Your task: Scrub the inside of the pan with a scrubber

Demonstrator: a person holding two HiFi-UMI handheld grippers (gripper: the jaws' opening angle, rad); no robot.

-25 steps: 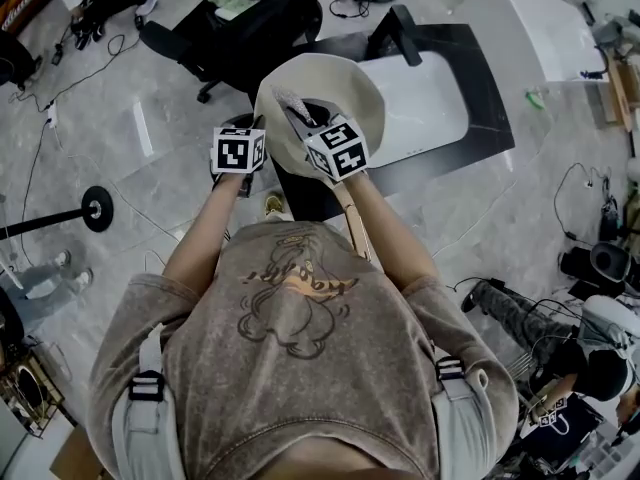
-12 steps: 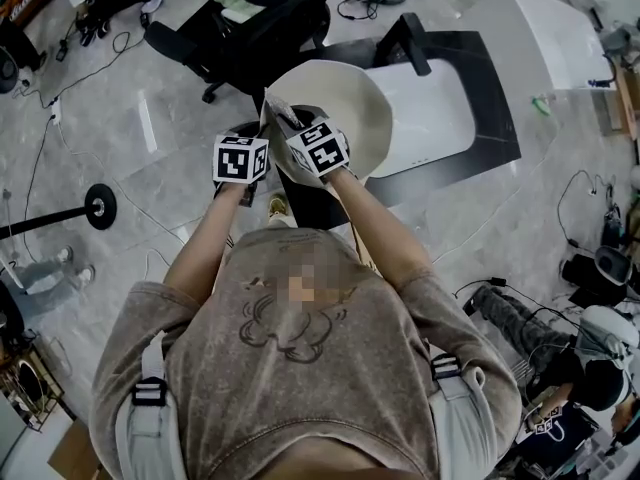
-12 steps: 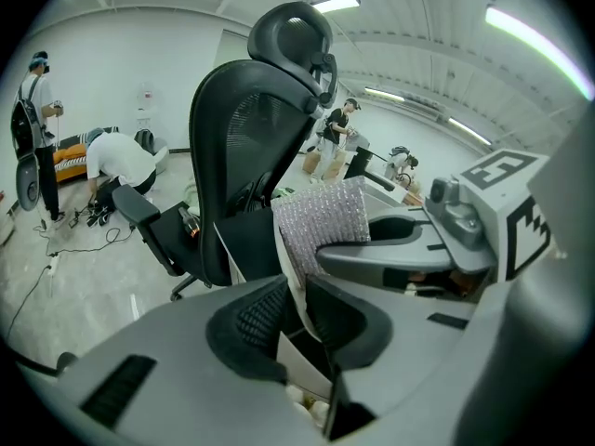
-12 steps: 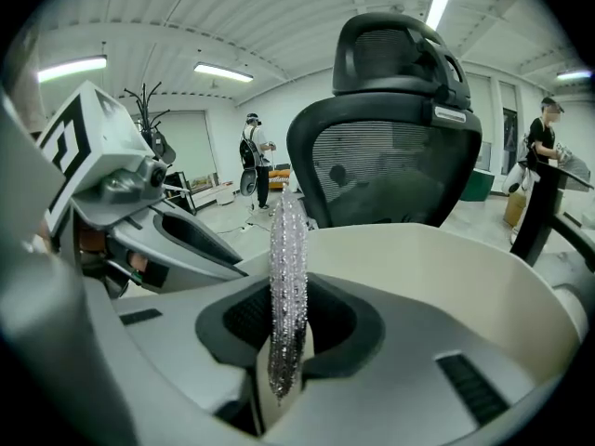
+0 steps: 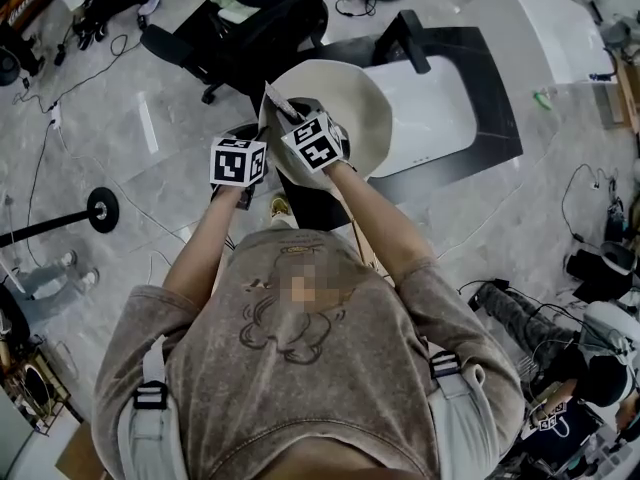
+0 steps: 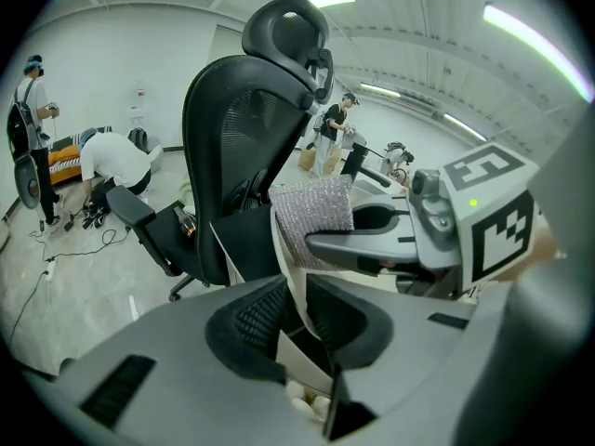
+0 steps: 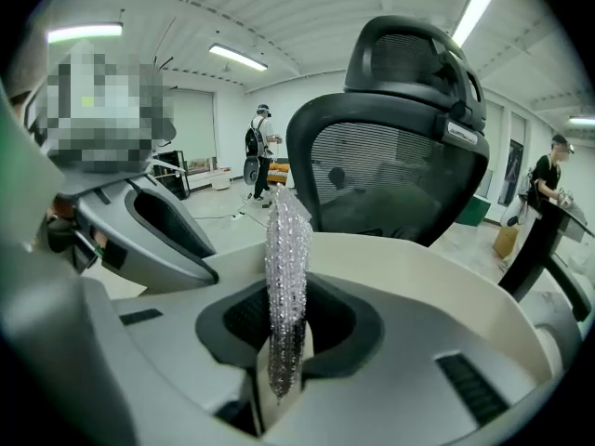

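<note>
A cream pan [image 5: 365, 93] is held up and tilted in front of the person. My left gripper [image 5: 238, 161] is shut on the pan's thin edge [image 6: 294, 272], which runs between its jaws [image 6: 296, 309]. My right gripper [image 5: 315, 143] is shut on a silvery mesh scrubber [image 7: 284, 277] that stands upright out of its jaws [image 7: 282, 342]. The scrubber [image 5: 280, 103] lies against the pan's inner face near its left rim. In the left gripper view the scrubber [image 6: 314, 219] shows above the right gripper's finger [image 6: 372, 242]. The pan's inside [image 7: 418, 277] spreads behind the scrubber.
A black office chair [image 5: 250, 28] stands just beyond the pan. A white-topped, black-edged table [image 5: 440, 98] is on the right. Cables and gear lie on the grey floor [image 5: 90, 88]. Other people [image 6: 337, 124] stand far off in the room.
My right gripper has slid the scrubber a little leftward across the pan's inside. The left gripper keeps its hold on the pan's edge and has barely moved.
</note>
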